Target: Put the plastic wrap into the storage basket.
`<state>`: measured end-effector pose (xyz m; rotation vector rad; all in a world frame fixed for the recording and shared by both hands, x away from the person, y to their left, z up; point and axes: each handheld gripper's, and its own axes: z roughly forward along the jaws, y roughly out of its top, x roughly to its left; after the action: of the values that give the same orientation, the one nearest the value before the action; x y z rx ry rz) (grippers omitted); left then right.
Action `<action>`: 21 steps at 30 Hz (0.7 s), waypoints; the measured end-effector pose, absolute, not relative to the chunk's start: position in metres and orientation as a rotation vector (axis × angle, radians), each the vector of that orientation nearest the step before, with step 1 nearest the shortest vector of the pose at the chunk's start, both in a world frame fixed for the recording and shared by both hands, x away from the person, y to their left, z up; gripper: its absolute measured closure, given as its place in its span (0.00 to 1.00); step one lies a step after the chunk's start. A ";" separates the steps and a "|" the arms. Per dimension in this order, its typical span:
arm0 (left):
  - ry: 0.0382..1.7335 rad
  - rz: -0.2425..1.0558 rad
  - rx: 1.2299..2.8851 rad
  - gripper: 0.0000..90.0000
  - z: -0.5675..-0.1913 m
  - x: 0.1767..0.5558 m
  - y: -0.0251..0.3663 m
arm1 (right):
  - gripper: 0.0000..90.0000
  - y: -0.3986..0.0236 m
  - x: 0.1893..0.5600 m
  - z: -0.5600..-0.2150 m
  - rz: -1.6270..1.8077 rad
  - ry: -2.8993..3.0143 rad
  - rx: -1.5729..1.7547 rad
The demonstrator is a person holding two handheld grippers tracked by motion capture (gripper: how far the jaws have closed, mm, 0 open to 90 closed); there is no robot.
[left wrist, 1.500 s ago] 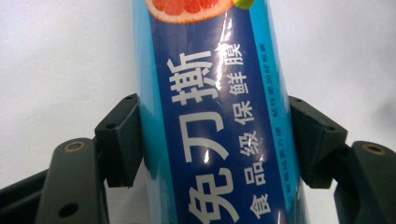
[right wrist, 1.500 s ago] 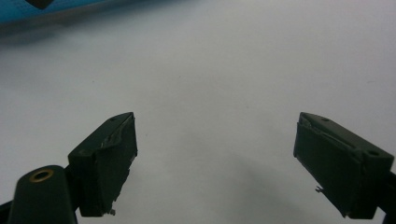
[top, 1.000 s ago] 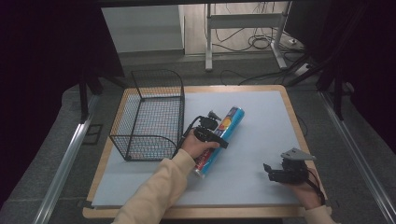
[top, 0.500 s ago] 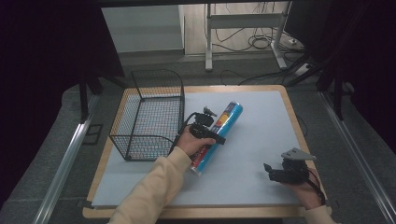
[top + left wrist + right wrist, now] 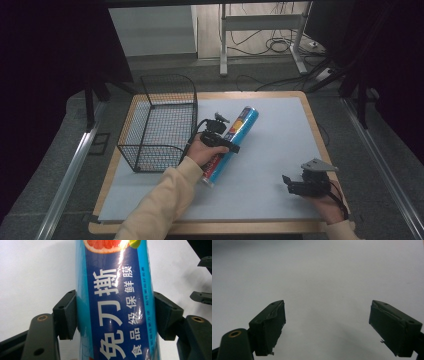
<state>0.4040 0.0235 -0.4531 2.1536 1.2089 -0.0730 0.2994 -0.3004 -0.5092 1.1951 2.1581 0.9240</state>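
Blue roll: a blue tube of cling film (image 5: 232,143) lay slanted on the white desk (image 5: 280,150), just right of the black wire basket (image 5: 160,120); its far end pointed away from the person.
Left tongs: the left tongs (image 5: 226,145) were closed on the middle of the roll. In the left gripper view both black pads (image 5: 65,314) pressed on the two sides of the tube (image 5: 115,302), after the jaws had just been closing the last bit onto it.
Right tongs: the right tongs (image 5: 291,183) were held low near the front right of the desk, well apart from the roll. In the right gripper view the jaws stood wide apart with only bare white desk (image 5: 324,277) between them, and they touched nothing.
Hidden parts: the left hand (image 5: 202,152) covered part of the roll's near half. The tube's print ran out of the frame at top and bottom in the left gripper view. Whether the roll rested fully on the desk, I could not tell.
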 end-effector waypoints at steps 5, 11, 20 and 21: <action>1.192 -0.067 2.151 0.35 -0.446 0.402 0.020 | 0.15 -0.300 0.299 -0.509 0.924 2.159 1.195; 1.180 -0.062 2.142 0.35 -0.439 0.401 0.017 | 0.15 -0.300 0.299 -0.509 0.925 2.158 1.196; 1.179 -0.055 2.126 0.35 -0.432 0.402 0.019 | 0.15 -0.300 0.299 -0.509 0.927 2.157 1.196; 1.181 -0.053 2.118 0.35 -0.430 0.402 0.020 | 0.15 -0.300 0.299 -0.509 0.927 2.157 1.196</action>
<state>0.4018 0.0202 -0.4301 2.1178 1.1808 -0.0531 0.2993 -0.3004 -0.5086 1.1961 2.1572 0.9272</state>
